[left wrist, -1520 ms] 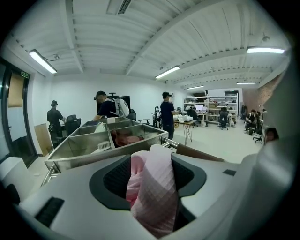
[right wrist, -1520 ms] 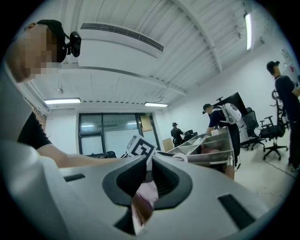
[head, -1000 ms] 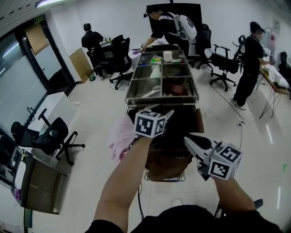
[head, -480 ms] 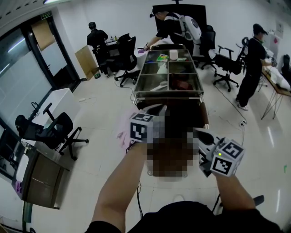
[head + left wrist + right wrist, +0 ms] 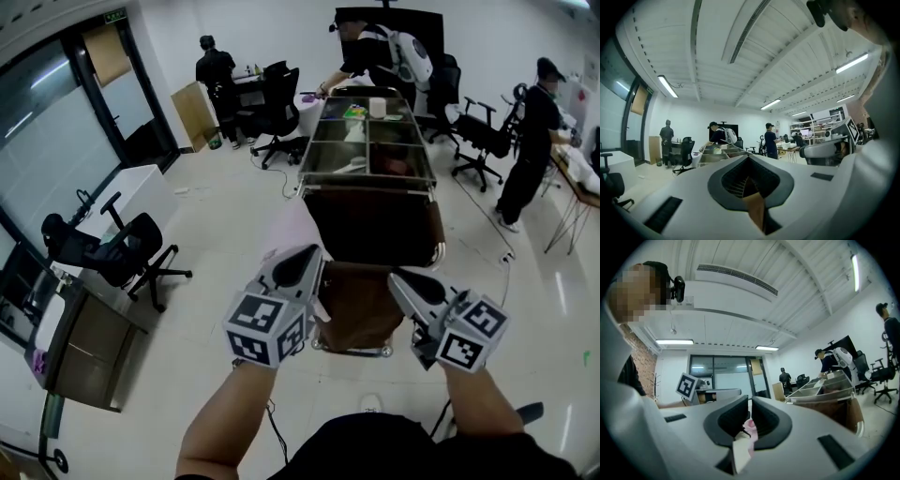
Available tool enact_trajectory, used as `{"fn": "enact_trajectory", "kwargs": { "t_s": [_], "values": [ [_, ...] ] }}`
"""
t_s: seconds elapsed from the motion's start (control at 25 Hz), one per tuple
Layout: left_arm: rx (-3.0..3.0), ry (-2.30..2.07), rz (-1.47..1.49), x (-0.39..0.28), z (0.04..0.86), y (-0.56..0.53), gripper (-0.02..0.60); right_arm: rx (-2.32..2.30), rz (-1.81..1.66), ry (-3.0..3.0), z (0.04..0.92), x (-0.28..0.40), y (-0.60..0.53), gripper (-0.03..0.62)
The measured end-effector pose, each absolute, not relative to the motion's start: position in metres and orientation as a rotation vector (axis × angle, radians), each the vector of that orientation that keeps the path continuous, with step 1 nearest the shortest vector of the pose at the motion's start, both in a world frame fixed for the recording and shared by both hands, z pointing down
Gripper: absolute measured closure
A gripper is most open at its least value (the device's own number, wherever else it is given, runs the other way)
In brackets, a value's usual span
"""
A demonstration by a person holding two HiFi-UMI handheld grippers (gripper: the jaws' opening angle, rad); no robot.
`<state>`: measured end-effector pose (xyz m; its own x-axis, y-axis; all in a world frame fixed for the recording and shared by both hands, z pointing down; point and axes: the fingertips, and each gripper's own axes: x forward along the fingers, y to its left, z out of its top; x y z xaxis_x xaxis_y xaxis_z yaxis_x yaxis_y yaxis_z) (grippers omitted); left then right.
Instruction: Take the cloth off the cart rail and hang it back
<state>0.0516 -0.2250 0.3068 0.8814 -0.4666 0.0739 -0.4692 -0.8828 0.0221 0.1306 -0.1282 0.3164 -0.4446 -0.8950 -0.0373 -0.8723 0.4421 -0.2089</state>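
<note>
**Just ahead of the left gripper [image 5: 302, 262], the cloth [image 5: 289, 230] hangs by the cart's corner**

Head view: the pink cloth drapes with its long axis running downward from the left end of the cart rail [image 5: 370, 188]. Whether it rests on that rail cannot be told. The left gripper points level at the cloth's lower part, which is hidden behind its tip. The right gripper [image 5: 401, 284] faces the cart's brown front, well apart from the cloth, so the left is clearly the nearer. The cart [image 5: 309, 159] stands on a pale, glossy floor [image 5: 225, 234] in an open office, with a chair [image 5: 131, 258] to the left and people working beyond.

Left gripper view: the jaws are pressed fully together. No pink shows between them, only a tan sliver [image 5: 754, 211], so a pinched fold cannot be confirmed.

Right gripper view: the jaws stand a narrow slit apart and grip nothing. The cloth shows only as a pink scrap through that slit.
</note>
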Motion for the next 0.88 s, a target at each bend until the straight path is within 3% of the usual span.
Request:
{"fn": "enact_trajectory", "kwargs": {
  "t_s": [0.36, 0.88],
  "values": [
    [2.865, -0.914, -0.016, -0.048, 0.361, -0.174, 0.581, -1.57, -0.383, 2.527, 0.357, 0.095, -0.109, 0.582],
    [2.804, -0.904, 0.061, -0.074, 0.412, -0.146, 0.581, -1.607, -0.428, 2.59, 0.392, 0.073, -0.099, 0.582]
  ]
}}
